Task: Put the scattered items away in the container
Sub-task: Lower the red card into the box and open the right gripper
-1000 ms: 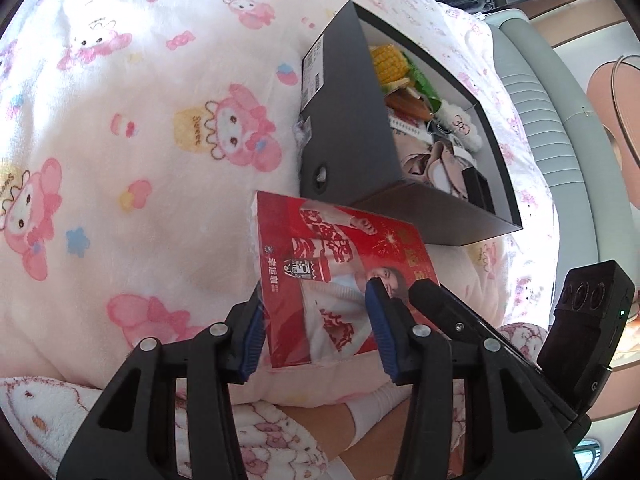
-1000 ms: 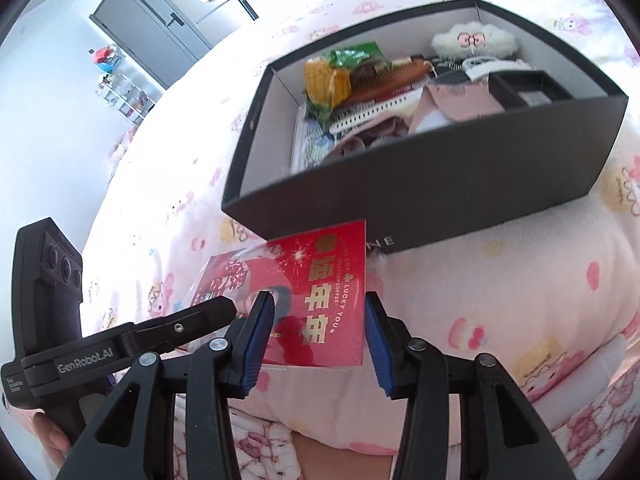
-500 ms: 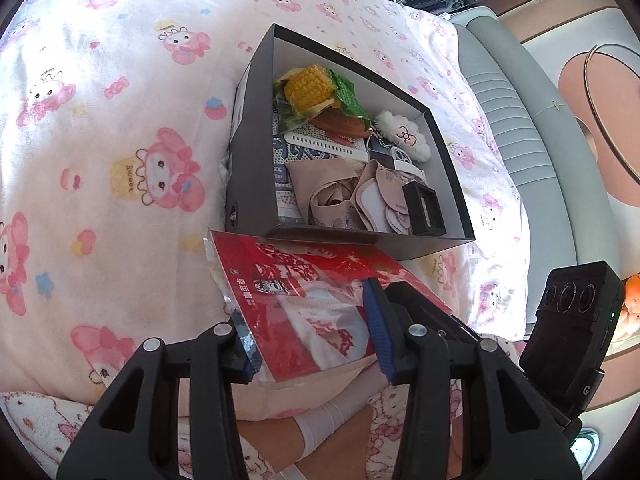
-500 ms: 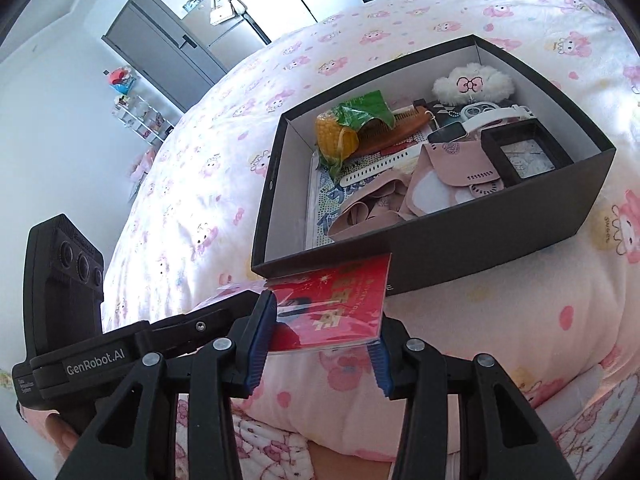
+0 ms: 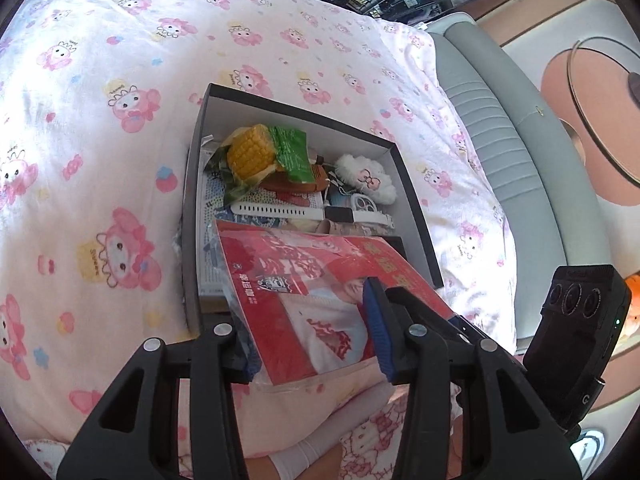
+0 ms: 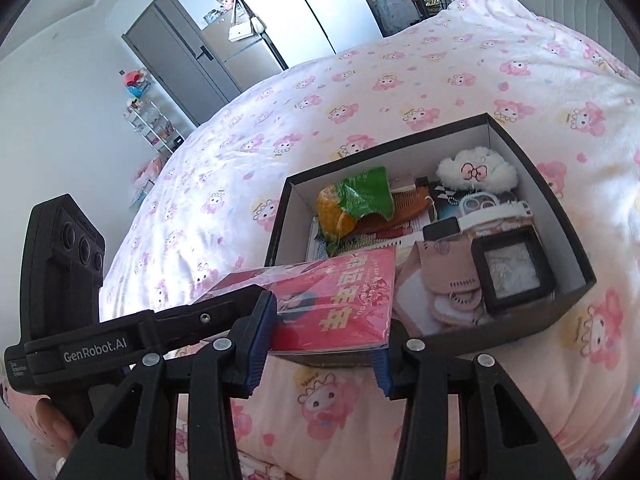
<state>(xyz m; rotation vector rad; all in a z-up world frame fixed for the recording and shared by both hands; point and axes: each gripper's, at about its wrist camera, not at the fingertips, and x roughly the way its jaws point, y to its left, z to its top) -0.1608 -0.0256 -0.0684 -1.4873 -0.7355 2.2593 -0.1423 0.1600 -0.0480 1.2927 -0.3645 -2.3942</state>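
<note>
A second ago the red packet (image 5: 320, 280) lay flat on the pink cartoon-print blanket (image 5: 100, 140) in front of the black box (image 5: 192, 208); now it is lifted, tilted, and its far end reaches over the box's near wall, above the things inside. Both grippers have come up and forward with it. The left gripper (image 5: 308, 320) holds the packet's left end, blue pads pressed on its two edges at a middling width. The right gripper (image 6: 320, 340) clamps the right end the same way, and in its view the left gripper's finger crosses the packet's left corner.

In the box, left to right: a corn cob in a green wrapper (image 6: 352, 204), a brown comb (image 6: 400, 210), a white strap (image 5: 280, 211), a white fluffy toy (image 6: 476, 170), pink masks (image 6: 444, 280) and a small black framed case (image 6: 514, 270). The packet hides the box's near left part from both views; what lies under the corn and comb is too cluttered to tell
</note>
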